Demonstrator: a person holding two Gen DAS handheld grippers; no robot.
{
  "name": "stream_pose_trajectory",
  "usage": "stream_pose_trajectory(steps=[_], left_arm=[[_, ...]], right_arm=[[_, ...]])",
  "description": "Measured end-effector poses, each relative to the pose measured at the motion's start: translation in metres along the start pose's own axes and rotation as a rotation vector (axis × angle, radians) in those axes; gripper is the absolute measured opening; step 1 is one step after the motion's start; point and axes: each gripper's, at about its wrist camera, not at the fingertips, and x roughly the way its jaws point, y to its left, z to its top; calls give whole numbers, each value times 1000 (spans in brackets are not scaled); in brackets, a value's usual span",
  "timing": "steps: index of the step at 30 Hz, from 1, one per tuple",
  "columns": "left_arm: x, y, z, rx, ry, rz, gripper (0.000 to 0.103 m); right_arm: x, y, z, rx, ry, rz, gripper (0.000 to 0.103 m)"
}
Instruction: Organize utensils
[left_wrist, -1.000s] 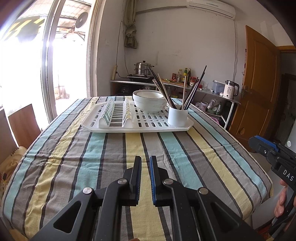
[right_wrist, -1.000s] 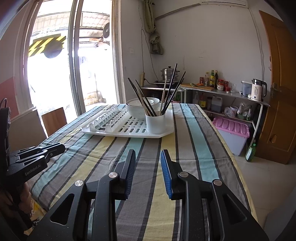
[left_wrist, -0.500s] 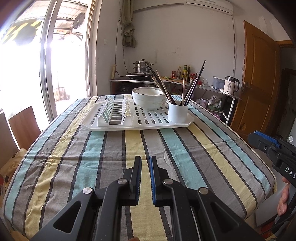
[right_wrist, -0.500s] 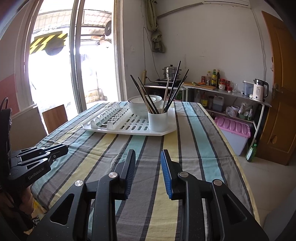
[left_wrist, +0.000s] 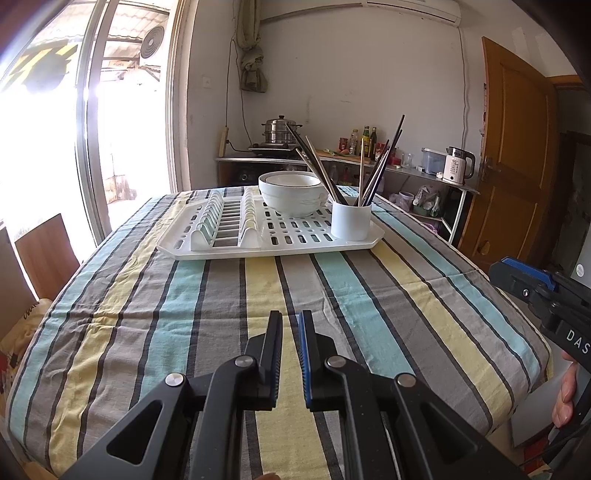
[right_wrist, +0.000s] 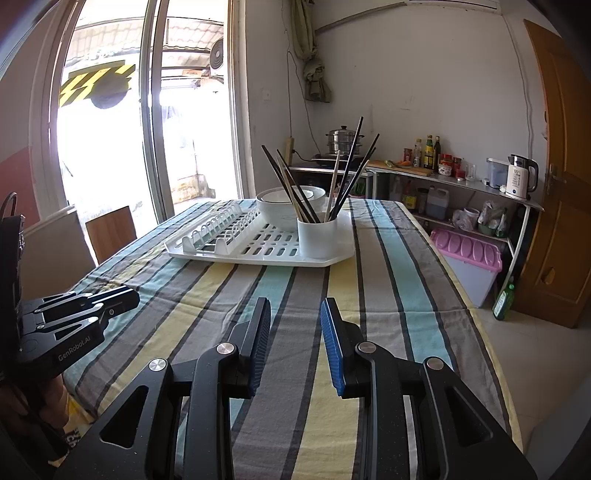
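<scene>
A white dish rack (left_wrist: 269, 253) (right_wrist: 258, 261) lies at the far end of the striped table. On it stand stacked white bowls (left_wrist: 291, 197) (right_wrist: 277, 216) and a white cup (left_wrist: 351, 223) (right_wrist: 317, 238) holding several dark and pale chopsticks (left_wrist: 380, 166) (right_wrist: 351, 166). My left gripper (left_wrist: 290, 317) hovers over the near part of the cloth, far short of the rack. Its jaws are nearly together with nothing between them. It also shows at the left as the left gripper (right_wrist: 125, 295). My right gripper (right_wrist: 295, 304) is open and empty, and appears as the right gripper (left_wrist: 517, 273) off the table's right edge.
A wooden chair (left_wrist: 44, 251) (right_wrist: 110, 229) stands at the table's left side by the glass door. Behind the table a counter carries a steel pot (left_wrist: 280, 129), bottles and a kettle (right_wrist: 521, 177). A pink bin (right_wrist: 465, 258) and a green bottle (right_wrist: 502, 301) sit on the floor at right.
</scene>
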Motion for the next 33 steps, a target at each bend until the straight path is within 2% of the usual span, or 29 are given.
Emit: stream_pose_trajectory(steps=[33], left_arm=[[4,-3,-5,7,16,-8,8]], right_arm=[[3,3,-5,-6,8,1,29]])
